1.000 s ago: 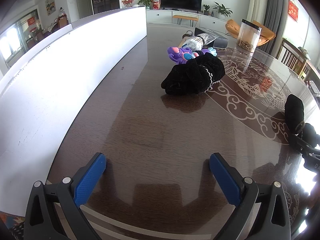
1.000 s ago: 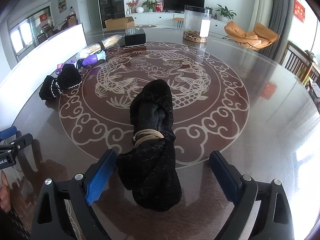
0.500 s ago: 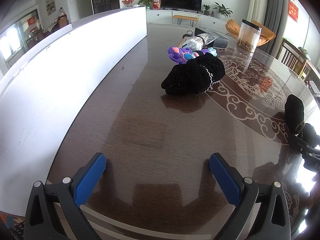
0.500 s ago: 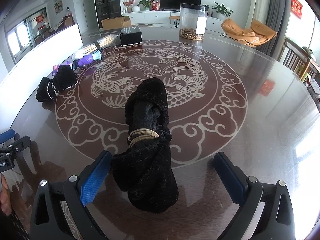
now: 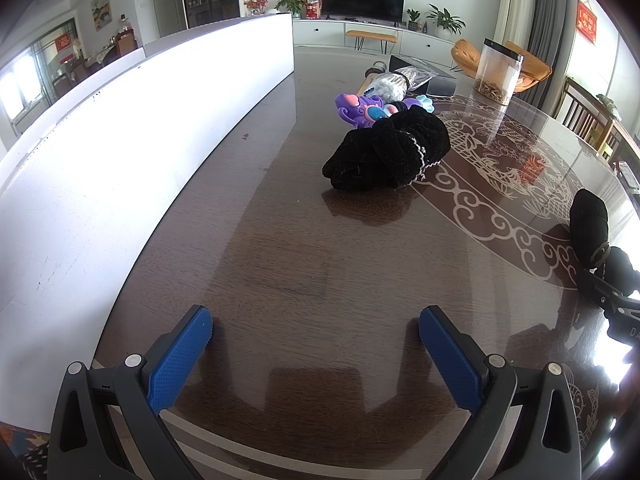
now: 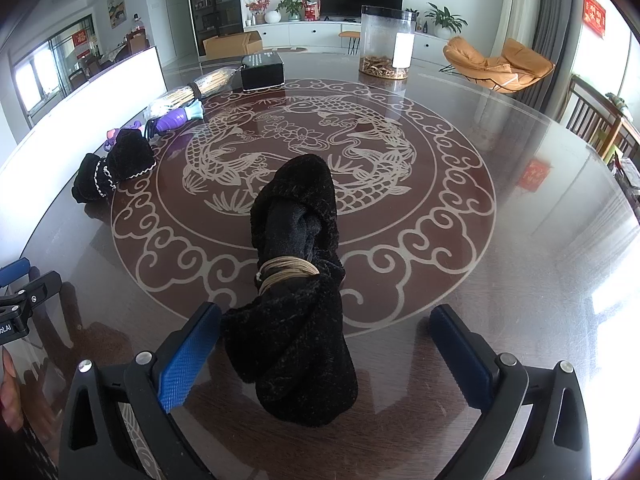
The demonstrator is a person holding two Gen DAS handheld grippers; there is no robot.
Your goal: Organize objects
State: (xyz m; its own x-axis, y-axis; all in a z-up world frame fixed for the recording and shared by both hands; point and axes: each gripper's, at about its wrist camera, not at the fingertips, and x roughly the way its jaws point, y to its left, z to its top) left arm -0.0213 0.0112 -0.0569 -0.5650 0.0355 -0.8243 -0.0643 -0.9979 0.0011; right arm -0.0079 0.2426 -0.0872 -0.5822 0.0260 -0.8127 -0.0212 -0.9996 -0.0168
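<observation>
A black fuzzy bundle tied with a tan cord (image 6: 298,276) lies on the round table, its near end between the fingers of my open right gripper (image 6: 326,340); its left side touches the left finger. The bundle also shows at the right in the left wrist view (image 5: 588,226). A second black bundle with white trim (image 5: 390,148) lies further off, also seen in the right wrist view (image 6: 116,164). My left gripper (image 5: 314,338) is open and empty over bare wood.
Purple toys (image 5: 362,106), a bag of sticks (image 6: 192,90), a black box (image 6: 262,72) and a clear jar (image 6: 386,42) stand at the far side. A white panel (image 5: 120,128) runs along the table's left edge. Chairs stand to the right.
The right gripper has drawn back and tilted slightly, so the tied bundle sits a little further out between its fingers. The left gripper has not moved.
</observation>
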